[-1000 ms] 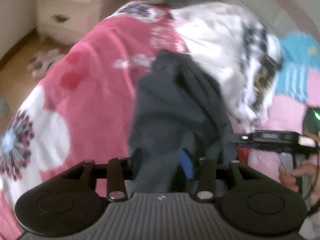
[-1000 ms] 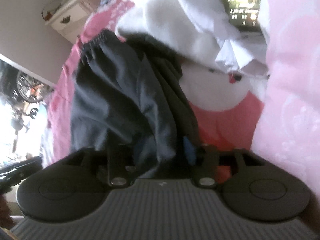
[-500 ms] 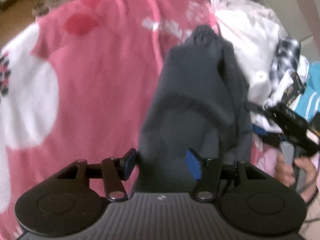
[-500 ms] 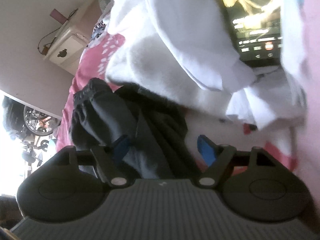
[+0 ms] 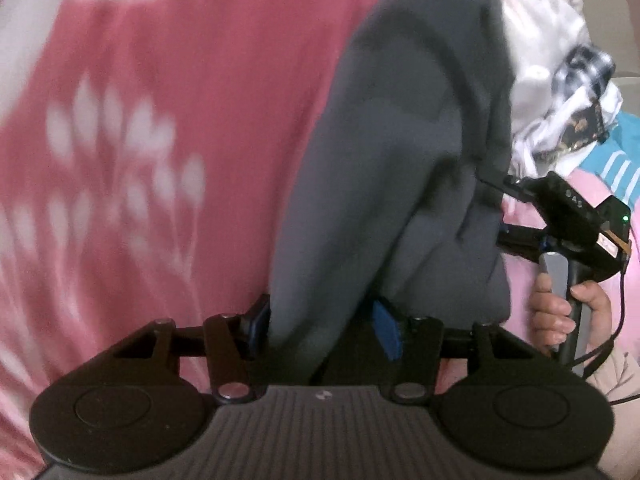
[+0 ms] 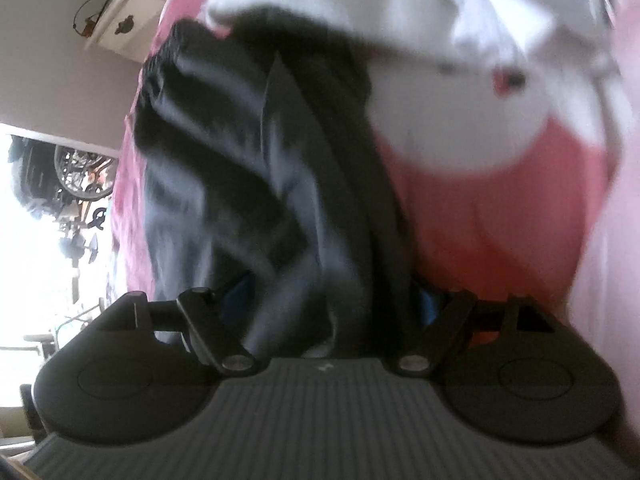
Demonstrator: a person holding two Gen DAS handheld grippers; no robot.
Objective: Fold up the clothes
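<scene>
Left tool [image 5: 320, 326]: dark grey garment [image 5: 400, 152] is seen running down between its blue pads, which stand apart; the left pad [image 5: 259, 320] is at the cloth edge, the right pad [image 5: 386, 330] shows a gap, so the cloth is judged released or only loosely caught, not clamped.

Right tool [image 6: 334, 300]: jaws are spread wide, with the same garment [image 6: 256, 184] bunched between them; no pad is seen pressing, so it is judged let go. In the left wrist view the right tool [image 5: 496, 216] is seen at the garment's right edge, gripped by a hand [image 5: 560, 304].

The garment is laid lengthwise on the pink flowered bed cover [image 5: 160, 120], creased and doubled over itself in a long strip, with a gathered, elastic-looking end [image 6: 172, 52] at the far side. It is judged laid down but not neatly folded: layers are rumpled, edges are not lined up, and smoothing plus at least one cross fold appear left.

Further off, a heap of white and patterned clothes [image 5: 552, 80] is seen beside it, unfolded, with white cloth [image 6: 400, 12] overlapping the garment's far end. Most of the task is judged still ahead. A pale drawer unit [image 6: 128, 16] is seen at the far wall.
</scene>
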